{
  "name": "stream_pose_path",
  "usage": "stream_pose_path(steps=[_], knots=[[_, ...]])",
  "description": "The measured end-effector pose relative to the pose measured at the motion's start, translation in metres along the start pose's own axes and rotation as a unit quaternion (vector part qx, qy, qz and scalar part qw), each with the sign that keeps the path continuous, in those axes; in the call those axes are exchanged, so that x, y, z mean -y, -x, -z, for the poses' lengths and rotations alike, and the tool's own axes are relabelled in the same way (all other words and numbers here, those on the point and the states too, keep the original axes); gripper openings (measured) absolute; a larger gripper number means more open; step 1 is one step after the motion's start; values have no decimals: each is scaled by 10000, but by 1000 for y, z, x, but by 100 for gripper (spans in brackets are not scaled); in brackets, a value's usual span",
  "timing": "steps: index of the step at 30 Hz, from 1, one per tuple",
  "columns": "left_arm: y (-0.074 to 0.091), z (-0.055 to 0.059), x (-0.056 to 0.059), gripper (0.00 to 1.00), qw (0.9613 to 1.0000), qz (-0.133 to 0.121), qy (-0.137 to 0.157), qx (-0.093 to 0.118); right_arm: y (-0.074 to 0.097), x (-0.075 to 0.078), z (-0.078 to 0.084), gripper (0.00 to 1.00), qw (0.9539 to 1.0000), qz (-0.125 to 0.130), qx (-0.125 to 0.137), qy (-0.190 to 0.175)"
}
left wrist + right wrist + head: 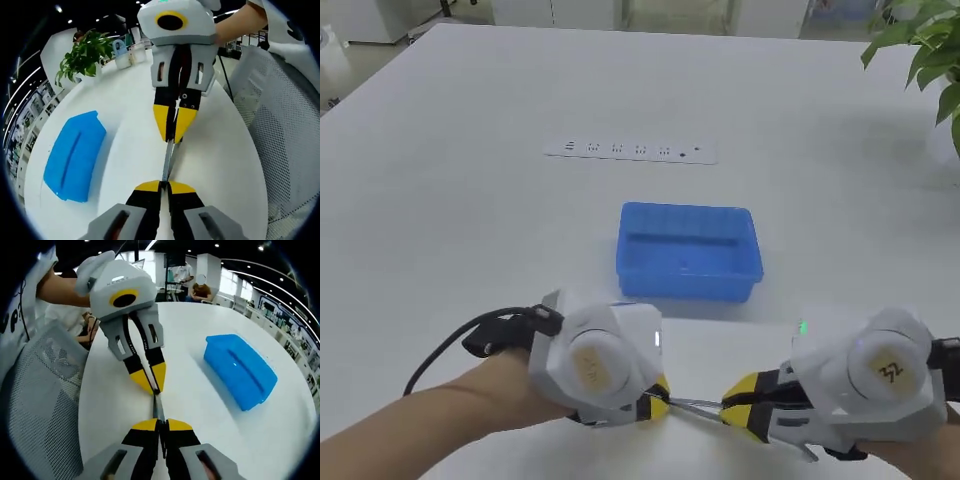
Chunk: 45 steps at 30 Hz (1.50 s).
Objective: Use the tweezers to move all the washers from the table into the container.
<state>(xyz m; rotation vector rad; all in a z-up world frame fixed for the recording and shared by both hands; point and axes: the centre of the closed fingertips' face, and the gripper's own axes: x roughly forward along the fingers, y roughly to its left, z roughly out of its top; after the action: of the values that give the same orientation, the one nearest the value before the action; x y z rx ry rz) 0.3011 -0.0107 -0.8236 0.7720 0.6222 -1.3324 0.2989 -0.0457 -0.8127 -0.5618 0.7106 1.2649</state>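
Thin metal tweezers (696, 406) span the gap between my two grippers at the near edge of the white table (470, 220). My left gripper (658, 398) is shut on one end and my right gripper (732, 410) is shut on the other. In the left gripper view the tweezers (167, 161) run from my own jaws up to the right gripper (174, 131). In the right gripper view the tweezers (157, 409) reach the left gripper (152, 384). The blue container (688, 250) stands just beyond the grippers, and its inside looks bare. I see no washers.
A white power strip (630, 150) lies farther back on the table. A green plant (925, 50) stands at the far right corner. A grey mesh chair (280, 150) is beside the table's near edge. People sit far off in the room.
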Motion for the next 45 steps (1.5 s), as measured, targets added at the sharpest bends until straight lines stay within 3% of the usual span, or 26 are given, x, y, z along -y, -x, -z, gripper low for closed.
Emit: stream_pose_path(steps=[2,3,5,7,11,15,17,18,20,22,23,24,25,26,27,29,32,33,35,36,38,39,41,45], knots=[[2,4,7,0,9995,270,94,-157,1,3,1,0,9997,220,-37,-51],[2,3,10,0,9987,297,397,-143,2,11,-1,0,9987,510,-12,-34],[2,2,10,0,9986,383,322,-175,1,3,1,0,9989,387,-27,-275],[2,3,9,0,9988,332,271,-219,1,3,0,3,9972,482,63,-570],[1,4,8,0,9985,331,323,-306,12,-1,1,6,9950,637,142,-762],[1,3,8,0,9982,309,395,-322,30,-5,1,16,9856,822,349,-1436],[2,4,9,5,9971,251,634,-342,40,-7,0,24,9779,897,527,-1813],[2,5,8,11,9962,157,793,-329,47,-4,-1,27,9743,1061,628,-1885],[6,6,8,18,9922,30,1218,-274,55,-3,1,33,9704,1230,667,-1969],[14,6,0,28,9815,-399,1874,-58,64,0,3,40,9659,1439,676,-2042],[21,9,-4,37,9672,-624,2462,-12,68,2,5,45,9628,1552,668,-2107],[26,7,-6,43,9604,-725,2690,99,70,2,5,48,9620,1577,672,-2124],[37,2,-13,48,9509,-1010,2902,381,73,4,6,51,9597,1610,723,-2187],[45,1,-17,53,9424,-1212,3075,507,74,3,7,53,9579,1594,754,-2267],[55,0,-21,58,9314,-1425,3291,625,76,5,8,53,9519,1609,842,-2468],[67,0,-24,67,9247,-1622,3371,712,79,10,8,58,9440,1694,1009,-2645],[90,5,-32,81,9067,-2149,3545,777,83,16,7,63,9391,1791,1079,-2728],[94,6,-32,84,9036,-2192,3595,790,84,19,6,66,9383,1836,1087,-2721],[103,8,-36,91,8938,-2377,3697,898,85,23,5,70,9389,1915,1057,-2656],[106,6,-37,96,8878,-2403,3780,1055,85,25,4,72,9391,1962,1044,-2621],[111,13,-39,99,8754,-2518,3988,1065,84,28,1,77,9388,2012,1038,-2597],[113,14,-39,99,8766,-2524,3955,1067,84,30,0,79,9385,2027,1043,-2595],[114,18,-39,99,8752,-2626,3949,956,82,32,0,84,9374,2047,1021,-2625],[115,23,-37,99,8761,-2734,3895,773,79,32,-3,83,9387,2021,1031,-2597]])
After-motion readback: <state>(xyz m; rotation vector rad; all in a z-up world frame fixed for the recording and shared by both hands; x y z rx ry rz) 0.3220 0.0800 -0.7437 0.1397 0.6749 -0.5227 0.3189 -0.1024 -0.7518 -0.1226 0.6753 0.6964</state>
